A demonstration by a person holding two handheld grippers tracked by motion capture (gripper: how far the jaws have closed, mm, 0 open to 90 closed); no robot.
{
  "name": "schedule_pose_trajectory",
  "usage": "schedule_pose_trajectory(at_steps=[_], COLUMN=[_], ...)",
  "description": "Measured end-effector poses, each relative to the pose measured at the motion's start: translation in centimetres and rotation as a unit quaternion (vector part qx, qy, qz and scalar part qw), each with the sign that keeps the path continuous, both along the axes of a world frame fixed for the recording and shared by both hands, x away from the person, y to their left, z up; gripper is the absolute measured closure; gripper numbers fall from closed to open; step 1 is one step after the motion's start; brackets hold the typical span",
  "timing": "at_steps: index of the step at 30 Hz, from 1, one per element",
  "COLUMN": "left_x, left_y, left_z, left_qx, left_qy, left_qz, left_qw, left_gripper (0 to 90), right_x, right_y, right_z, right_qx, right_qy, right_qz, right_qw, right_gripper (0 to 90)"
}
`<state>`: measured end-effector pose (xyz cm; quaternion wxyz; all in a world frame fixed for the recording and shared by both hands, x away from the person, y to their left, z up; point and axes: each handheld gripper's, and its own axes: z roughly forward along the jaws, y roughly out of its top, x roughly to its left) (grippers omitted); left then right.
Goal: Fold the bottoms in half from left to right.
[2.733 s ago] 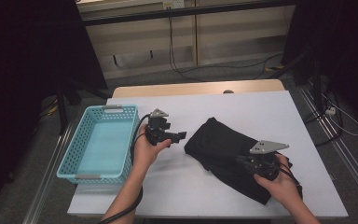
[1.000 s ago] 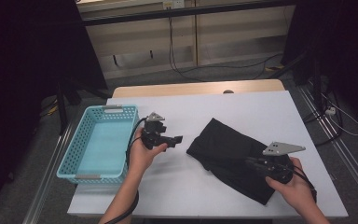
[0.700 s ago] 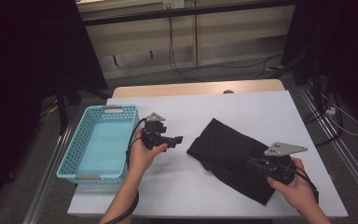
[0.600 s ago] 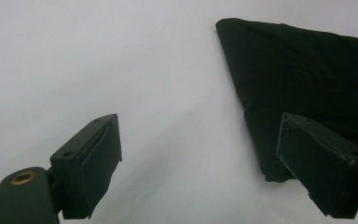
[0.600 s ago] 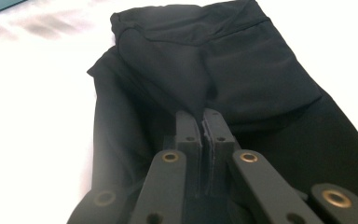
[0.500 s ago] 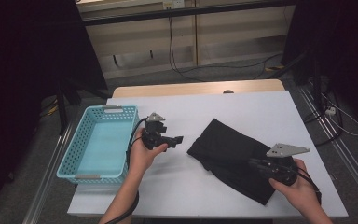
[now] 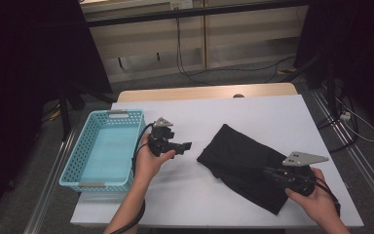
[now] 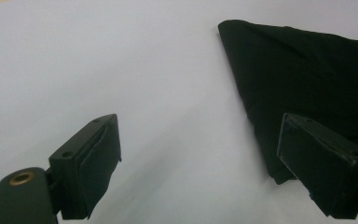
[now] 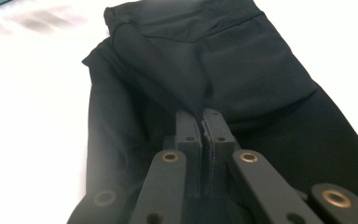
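Two claws over one white worktop (image 7: 253, 109) in the high view: left claw (image 7: 187, 146) held just right of a turquoise basket (image 7: 102, 148), spread wide with nothing between, aimed toward a black folded garment (image 7: 243, 163) lying right of centre on the worktop. Right claw (image 7: 268, 171) low at the near right end of that garment, under a grey three-cornered plate, gripped by the right hand (image 7: 316, 202). Left hand (image 7: 151, 158) wrapped round the other tool, cable trailing beside the basket.

Seen along the left claw (image 8: 200, 163): both pads far apart above bare white surface, the garment's pointed edge (image 8: 298, 70) ahead and to the right, untouched.

Seen along the right claw (image 9: 204, 123): tips pressed tight together, pinching a raised fold of the black cloth (image 9: 223, 60), fabric creased up toward the pinch, remainder spread flat beyond, white worktop (image 9: 37, 93) at the left.
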<state>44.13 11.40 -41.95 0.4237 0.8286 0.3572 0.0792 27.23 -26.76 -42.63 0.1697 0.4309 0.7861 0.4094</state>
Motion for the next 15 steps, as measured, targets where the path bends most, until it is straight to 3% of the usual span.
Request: schedule_pose_trajectory(at_steps=[9, 13, 15], left_x=[0.0, -0.1, -0.1], left_y=[-0.2, -0.4, -0.6], left_z=[-0.2, -0.2, -0.4], left_qx=[0.005, 0.003, 0.011], left_qy=[0.001, 0.000, 0.003], left_qz=[-0.004, -0.001, -0.012], left_qw=[1.0000, 1.0000, 0.9999], left_gripper=[13.1, 13.1, 13.0], right_x=[-0.6, -1.3, -1.9], right_y=[-0.7, -1.2, -1.5], right_z=[0.3, 0.6, 0.6], right_qx=[-0.001, 0.002, 0.002], right_qy=[-0.007, -0.008, -0.008], right_qz=[-0.005, -0.010, -0.010], right_qw=[1.0000, 0.9999, 0.9999], right_gripper=[86.8, 86.8, 86.8])
